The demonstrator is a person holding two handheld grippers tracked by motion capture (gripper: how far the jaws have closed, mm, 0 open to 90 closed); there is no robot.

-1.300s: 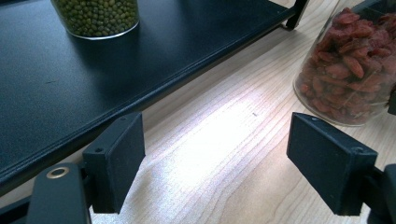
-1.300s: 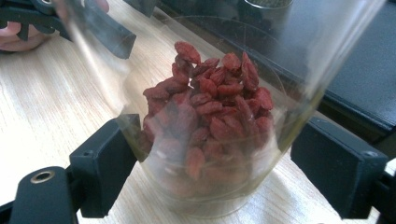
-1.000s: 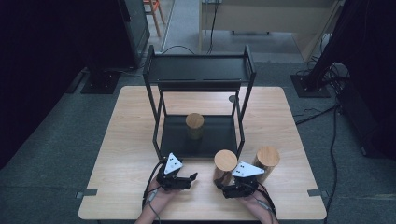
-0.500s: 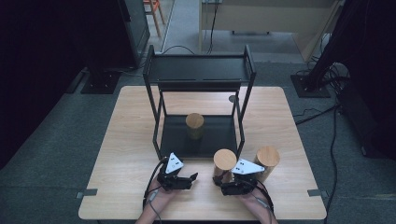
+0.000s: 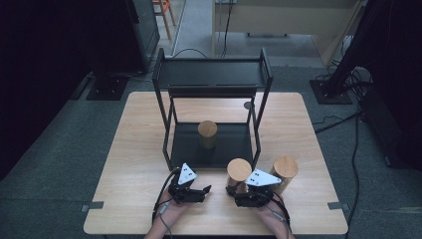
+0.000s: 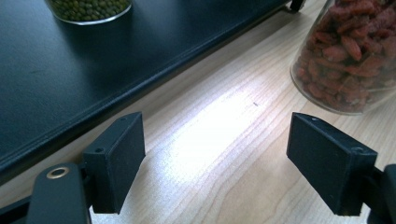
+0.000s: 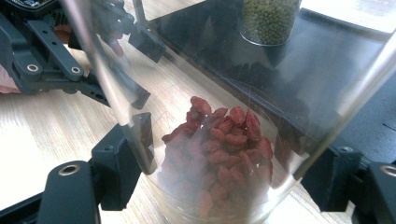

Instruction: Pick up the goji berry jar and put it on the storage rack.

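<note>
Right gripper (image 5: pixel 238 188) lower centre of the high view — jaws either side of the berry jar (image 7: pixel 219 154), contact unclear. Left gripper (image 6: pixel 217 161) jaws apart over bare bench (image 5: pixel 134 149), jar at upper right.

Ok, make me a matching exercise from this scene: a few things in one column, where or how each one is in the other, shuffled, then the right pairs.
Things:
1. jar of green beans
2. jar of red berries
3. left tool
4. third jar

Places or states:
A. open over bare wood, holding nothing
B. on the table right of the rack, untouched
C. on the rack's black lower shelf
D. between the jaws of the right tool

Pairs: 1-C, 2-D, 3-A, 4-B
</note>
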